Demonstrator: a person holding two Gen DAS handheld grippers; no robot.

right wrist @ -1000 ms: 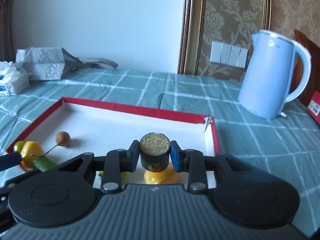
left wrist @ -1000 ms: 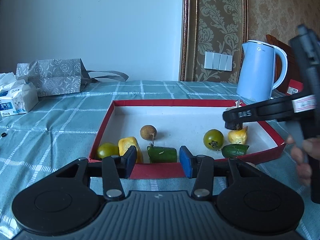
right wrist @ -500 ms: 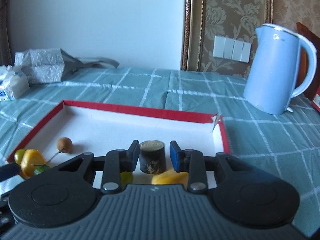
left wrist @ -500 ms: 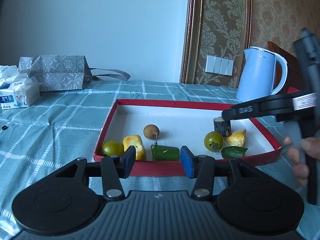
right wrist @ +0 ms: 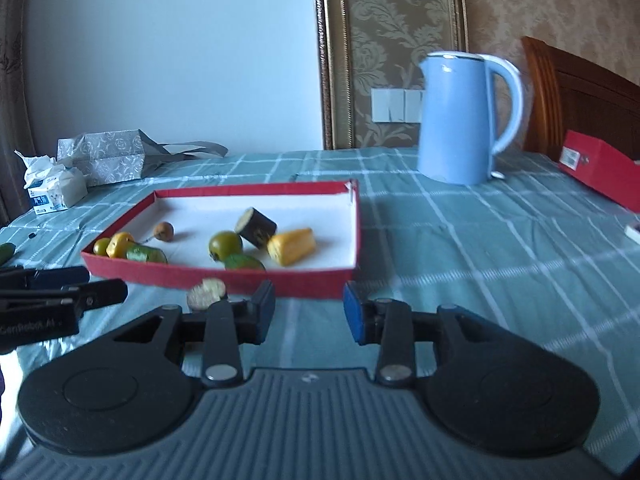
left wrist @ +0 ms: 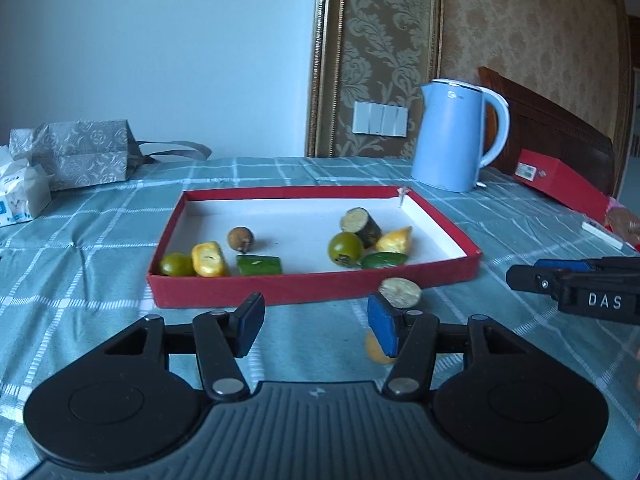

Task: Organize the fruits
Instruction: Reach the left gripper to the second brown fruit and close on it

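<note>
A red tray (left wrist: 312, 286) (right wrist: 320, 286) with a white floor holds several fruit pieces. Among them are a dark cut cylinder (left wrist: 360, 226) (right wrist: 256, 226) lying tilted, a green round fruit (left wrist: 344, 249), yellow chunks (left wrist: 394, 240) (right wrist: 291, 245) and a brown longan (left wrist: 241, 238). A pale round piece (left wrist: 400, 292) (right wrist: 206, 292) lies on the cloth in front of the tray, and a yellow piece (left wrist: 374, 350) shows behind my left finger. My left gripper (left wrist: 316, 322) and right gripper (right wrist: 309, 312) are both open and empty, in front of the tray.
A blue kettle (left wrist: 456, 136) (right wrist: 464, 120) stands behind the tray's right end. A red box (right wrist: 600, 168) lies at the far right. A grey gift bag (left wrist: 76, 154) and a tissue pack (left wrist: 22, 194) are at the back left. A green piece (right wrist: 6, 252) lies at the left edge.
My right gripper let go of the dark cylinder in the tray, opened and pulled back out. The cylinder tipped over. My left gripper also drew back from the tray.
</note>
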